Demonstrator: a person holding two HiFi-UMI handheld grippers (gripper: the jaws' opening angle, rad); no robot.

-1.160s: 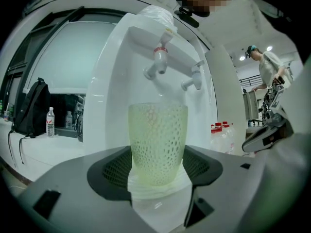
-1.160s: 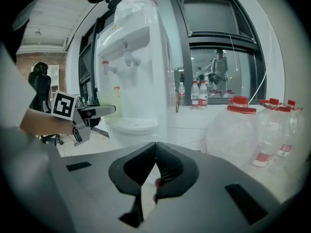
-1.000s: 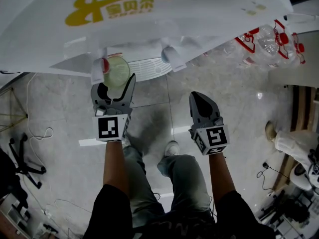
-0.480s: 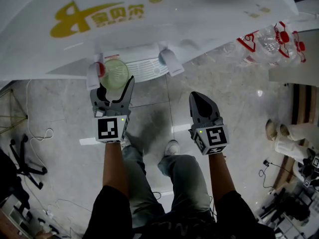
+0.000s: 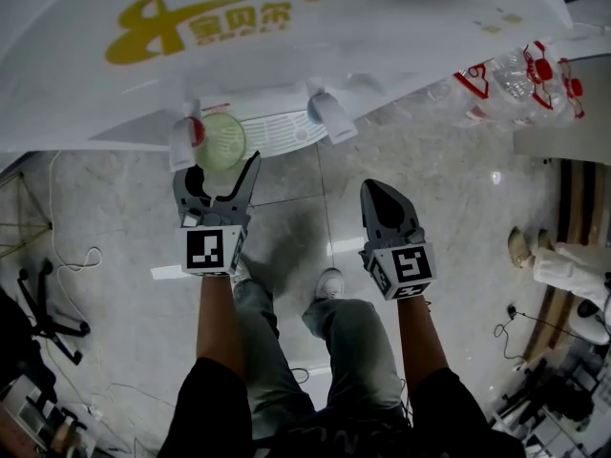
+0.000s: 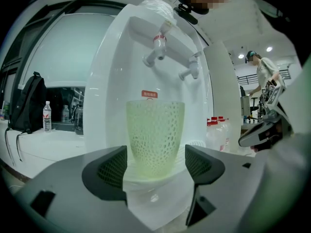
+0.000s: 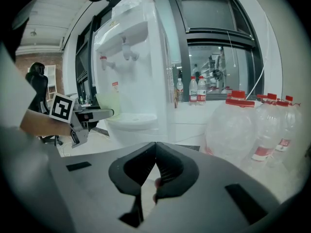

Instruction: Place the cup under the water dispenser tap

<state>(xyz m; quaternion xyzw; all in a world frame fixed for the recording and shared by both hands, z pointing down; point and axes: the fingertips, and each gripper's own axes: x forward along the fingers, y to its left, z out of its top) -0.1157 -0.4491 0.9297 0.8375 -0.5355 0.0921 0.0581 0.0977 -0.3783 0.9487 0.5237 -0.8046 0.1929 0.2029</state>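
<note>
A tall white water dispenser (image 6: pixel 112 81) rises ahead of the fingers. The pale green perforated plastic cup (image 6: pixel 155 125) stands under its red-marked tap (image 6: pixel 156 45), between the left gripper's (image 6: pixel 155 165) fingers, which have just been opening and stand clear of it. If the gripper pulls back crookedly, a finger could clip and topple the cup. The right gripper's (image 7: pixel 155 171) fingers are pressed together, empty; nothing obstructs.

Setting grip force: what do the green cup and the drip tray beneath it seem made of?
Cup: probably translucent plastic or silicone, pale green, matte; light passes through its honeycomb-textured wall. Drip tray: likely hard white moulded plastic, slotted grille, slight sheen.
</note>
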